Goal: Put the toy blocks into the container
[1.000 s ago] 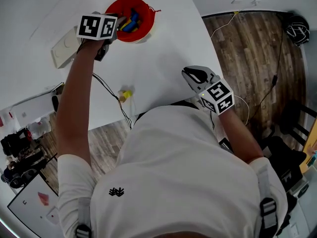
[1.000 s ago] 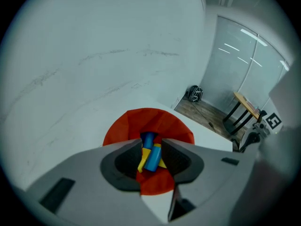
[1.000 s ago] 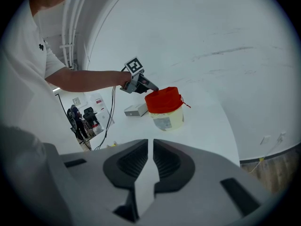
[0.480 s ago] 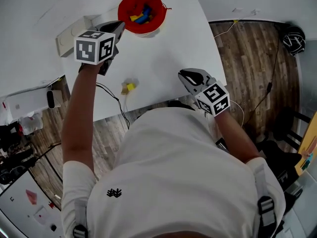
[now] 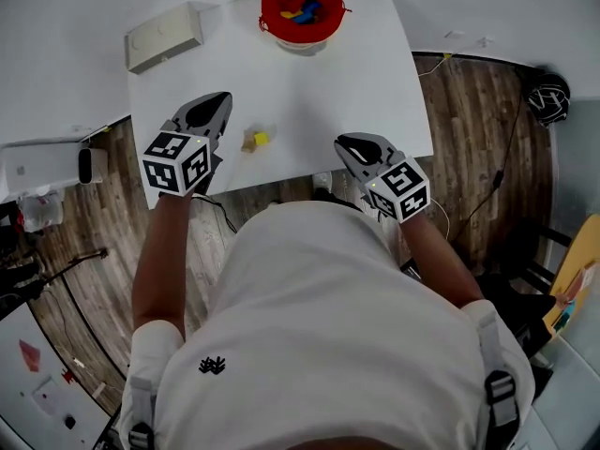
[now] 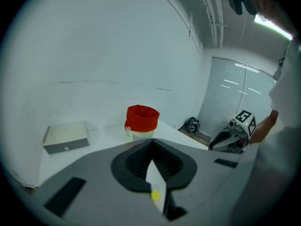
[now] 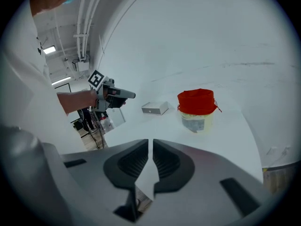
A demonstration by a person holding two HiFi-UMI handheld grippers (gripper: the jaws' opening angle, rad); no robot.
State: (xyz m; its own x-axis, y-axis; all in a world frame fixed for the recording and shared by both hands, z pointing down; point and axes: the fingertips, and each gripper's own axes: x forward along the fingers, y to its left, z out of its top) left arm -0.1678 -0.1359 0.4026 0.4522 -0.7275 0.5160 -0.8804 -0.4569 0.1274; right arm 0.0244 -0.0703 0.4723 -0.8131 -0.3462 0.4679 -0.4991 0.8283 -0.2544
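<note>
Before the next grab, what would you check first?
1. Yellow block lying loose on the table: ok.
2. Red container upright, mouth open: ok.
3. Left gripper open for the block: not ok, its jaws have just closed and hold nothing.
4. Right gripper open: not ok, shut and empty.
5. Grey box off the route to the container: ok.

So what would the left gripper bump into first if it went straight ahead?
Most likely the red container, which sits almost dead ahead of the left gripper with only table between. The gripper tilts down a little, so it might touch the table first.
</note>
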